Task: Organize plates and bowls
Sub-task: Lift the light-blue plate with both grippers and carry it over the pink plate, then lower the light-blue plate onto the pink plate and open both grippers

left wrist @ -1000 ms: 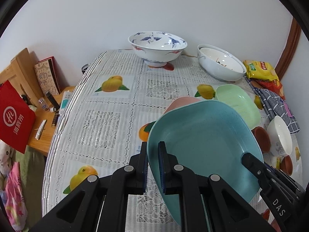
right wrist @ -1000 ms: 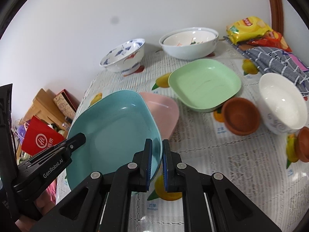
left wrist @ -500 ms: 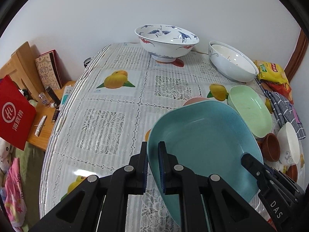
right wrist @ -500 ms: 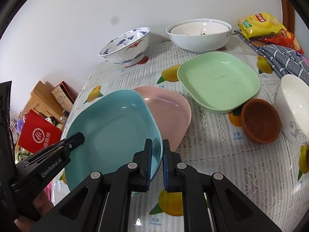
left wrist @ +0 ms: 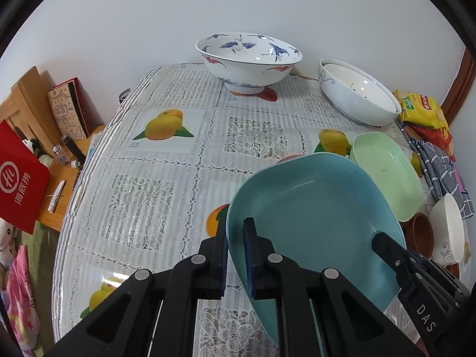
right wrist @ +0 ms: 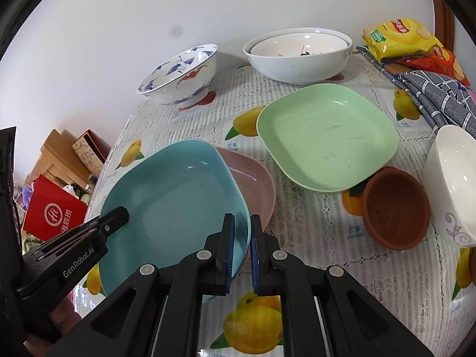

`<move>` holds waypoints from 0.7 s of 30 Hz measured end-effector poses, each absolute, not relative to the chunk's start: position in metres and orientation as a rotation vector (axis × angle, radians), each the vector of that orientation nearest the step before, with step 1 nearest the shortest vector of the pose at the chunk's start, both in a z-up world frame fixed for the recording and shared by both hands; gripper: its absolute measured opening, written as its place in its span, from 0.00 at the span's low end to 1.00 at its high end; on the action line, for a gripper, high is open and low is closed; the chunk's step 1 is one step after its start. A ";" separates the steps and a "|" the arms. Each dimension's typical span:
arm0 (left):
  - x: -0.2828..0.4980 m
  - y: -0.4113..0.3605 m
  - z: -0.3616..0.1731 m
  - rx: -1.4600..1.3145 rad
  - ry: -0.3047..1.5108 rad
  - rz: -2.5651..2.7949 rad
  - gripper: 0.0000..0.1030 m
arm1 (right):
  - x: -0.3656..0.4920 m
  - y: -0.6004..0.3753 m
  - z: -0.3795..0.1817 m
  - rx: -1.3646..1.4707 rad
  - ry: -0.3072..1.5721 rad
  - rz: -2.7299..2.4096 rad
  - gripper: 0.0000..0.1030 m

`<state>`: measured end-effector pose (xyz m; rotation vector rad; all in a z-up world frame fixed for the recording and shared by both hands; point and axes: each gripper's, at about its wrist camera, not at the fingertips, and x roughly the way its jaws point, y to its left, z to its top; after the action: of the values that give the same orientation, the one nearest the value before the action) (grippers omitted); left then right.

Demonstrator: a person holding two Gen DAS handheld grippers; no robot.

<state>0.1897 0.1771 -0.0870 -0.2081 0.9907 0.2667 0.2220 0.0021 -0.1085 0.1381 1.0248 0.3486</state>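
Both tongs are clamped on the teal plate: the left tongs (left wrist: 236,254) pinch its rim at lower centre of the left wrist view, the right tongs (right wrist: 241,248) the opposite rim at lower centre of the right wrist view. The teal plate (right wrist: 175,205) hangs tilted over the pink plate (right wrist: 255,184) on the tabletop (left wrist: 148,178), left of the green plate (right wrist: 327,136). It looks like stiff, light, smooth plastic that could slip, so opposite rim edges seem the sensible hold.
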 end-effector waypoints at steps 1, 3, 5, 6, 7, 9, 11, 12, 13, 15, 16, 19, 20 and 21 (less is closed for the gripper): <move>0.191 0.177 -0.088 -0.210 0.993 0.268 0.10 | 0.223 0.002 -0.109 0.136 1.026 0.348 0.09; 0.194 0.177 -0.090 -0.213 0.997 0.270 0.10 | 0.226 0.003 -0.111 0.133 1.030 0.349 0.09; 0.195 0.178 -0.091 -0.213 0.999 0.271 0.10 | 0.230 0.003 -0.112 0.132 1.032 0.350 0.09; 0.197 0.178 -0.091 -0.212 0.999 0.273 0.10 | 0.231 0.004 -0.112 0.129 1.033 0.351 0.09; 0.198 0.178 -0.092 -0.212 1.000 0.275 0.10 | 0.232 0.005 -0.112 0.126 1.034 0.353 0.09; 0.200 0.179 -0.092 -0.218 1.006 0.277 0.10 | 0.235 0.006 -0.113 0.115 1.037 0.355 0.09; 0.203 0.178 -0.093 -0.216 1.006 0.278 0.10 | 0.238 0.006 -0.113 0.113 1.036 0.355 0.09; 0.204 0.178 -0.094 -0.214 1.008 0.277 0.10 | 0.239 0.006 -0.114 0.114 1.038 0.356 0.09; 0.205 0.178 -0.095 -0.218 1.010 0.277 0.10 | 0.241 0.006 -0.114 0.115 1.041 0.356 0.09; 0.207 0.178 -0.096 -0.222 1.012 0.277 0.10 | 0.244 0.005 -0.115 0.112 1.042 0.356 0.09; 0.208 0.178 -0.097 -0.221 1.013 0.278 0.10 | 0.245 0.006 -0.115 0.111 1.044 0.357 0.09; 0.210 0.178 -0.099 -0.220 1.017 0.278 0.10 | 0.248 0.006 -0.117 0.102 1.047 0.356 0.09; 0.211 0.178 -0.100 -0.221 1.017 0.278 0.10 | 0.249 0.006 -0.117 0.100 1.047 0.357 0.09; 0.211 0.178 -0.100 -0.223 1.016 0.277 0.10 | 0.251 0.006 -0.118 0.100 1.047 0.360 0.09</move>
<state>0.2113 0.1778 -0.0997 -0.2226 1.0162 0.2771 0.2506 0.0062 -0.1179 0.1003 1.0473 0.3601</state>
